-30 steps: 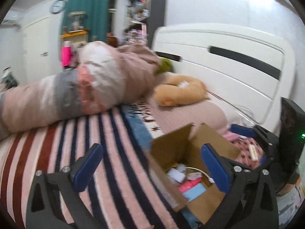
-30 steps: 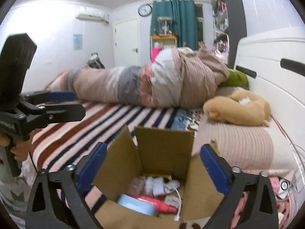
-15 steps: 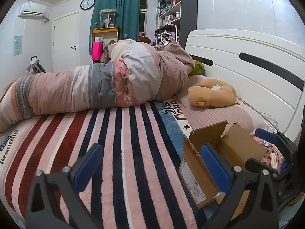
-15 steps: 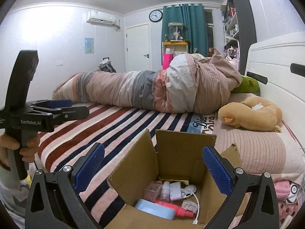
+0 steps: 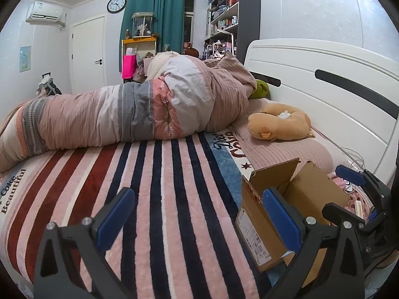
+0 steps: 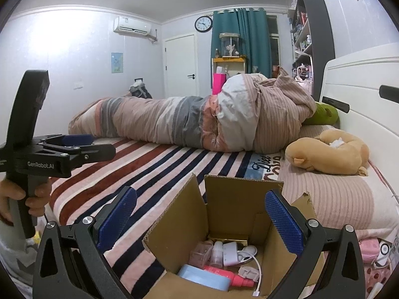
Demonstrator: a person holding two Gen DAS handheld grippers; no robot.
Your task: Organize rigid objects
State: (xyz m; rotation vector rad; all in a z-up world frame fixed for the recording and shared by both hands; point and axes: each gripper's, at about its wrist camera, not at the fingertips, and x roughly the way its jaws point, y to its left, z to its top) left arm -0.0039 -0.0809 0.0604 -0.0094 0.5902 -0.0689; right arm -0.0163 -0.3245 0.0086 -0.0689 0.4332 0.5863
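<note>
1. The cardboard box (image 6: 232,226) stands open on the striped blanket (image 5: 159,194) at the near edge of the bed, beside the pink pillow (image 6: 329,199). Its flaps are up.
2. Inside it, seen from the right wrist view, lie the small rigid things: a pale blue round tin (image 6: 203,276), a pink bottle (image 6: 225,275), a white charger with its cable (image 6: 233,251), and small clear bottles (image 6: 214,250). They are jumbled against each other on the box floor.
3. The right gripper (image 6: 199,220) hangs directly over the box, its fingers wide apart and holding nothing; the contents lie straight ahead and below it, between the two blue pads.
4. The left gripper (image 5: 197,218) is also spread wide and empty. It faces the bare blanket, and the box sits off to its right, partly behind its right finger.
5. So the right gripper is plainly the nearer one; my judgement is that a straight reach down into the box would serve.
6. The pink bottle lies roughly across the view, left to right, so the fingers as they stand would likely need a turn to close across its narrow side.
7. A few more small items lie on the bed right of the box, too blurred to name.
</note>
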